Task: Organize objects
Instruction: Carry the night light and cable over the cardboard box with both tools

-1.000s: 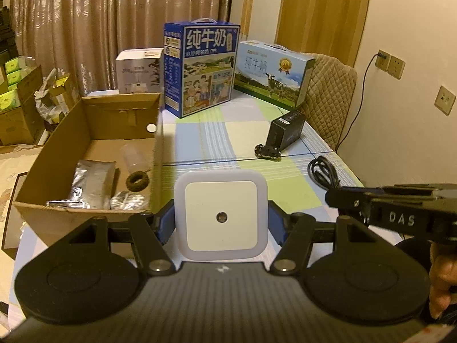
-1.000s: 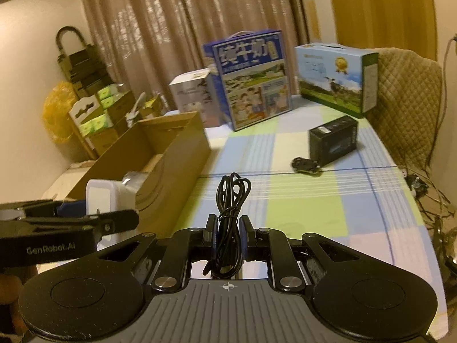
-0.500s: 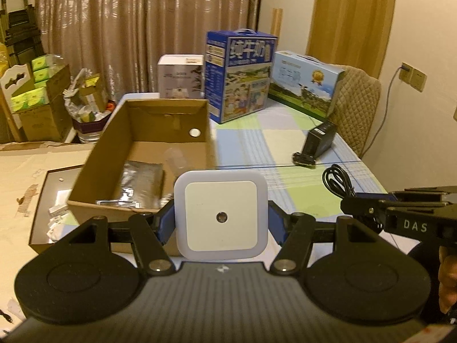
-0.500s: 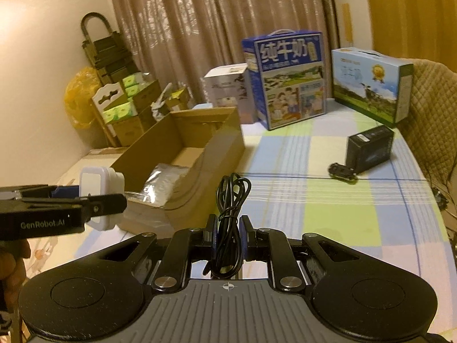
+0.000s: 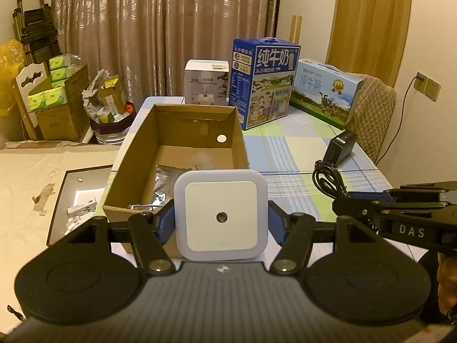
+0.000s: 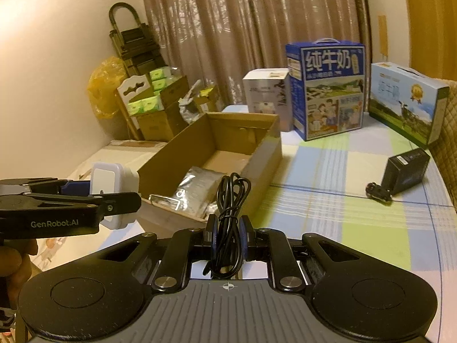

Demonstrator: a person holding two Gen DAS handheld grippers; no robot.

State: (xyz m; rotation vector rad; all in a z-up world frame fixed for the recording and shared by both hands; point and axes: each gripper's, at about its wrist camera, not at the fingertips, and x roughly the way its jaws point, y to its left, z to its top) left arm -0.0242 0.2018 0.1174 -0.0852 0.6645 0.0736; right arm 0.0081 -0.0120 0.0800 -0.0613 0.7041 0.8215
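Note:
My left gripper is shut on a white square night light, held in the air at the near end of the open cardboard box. The light also shows at the left of the right wrist view. My right gripper is shut on a coiled black cable, held above the table's near edge, just right of the box. The cable also shows in the left wrist view. A silver foil bag lies in the box.
On the checked tablecloth stand a blue milk carton, a white box, a light blue carton and a black adapter. Stacked boxes and a folding trolley are by the curtain. A flat tray lies left of the box.
Both grippers have drawn back and to the left with their loads, so the box now lies ahead of them. Neither grip has changed.

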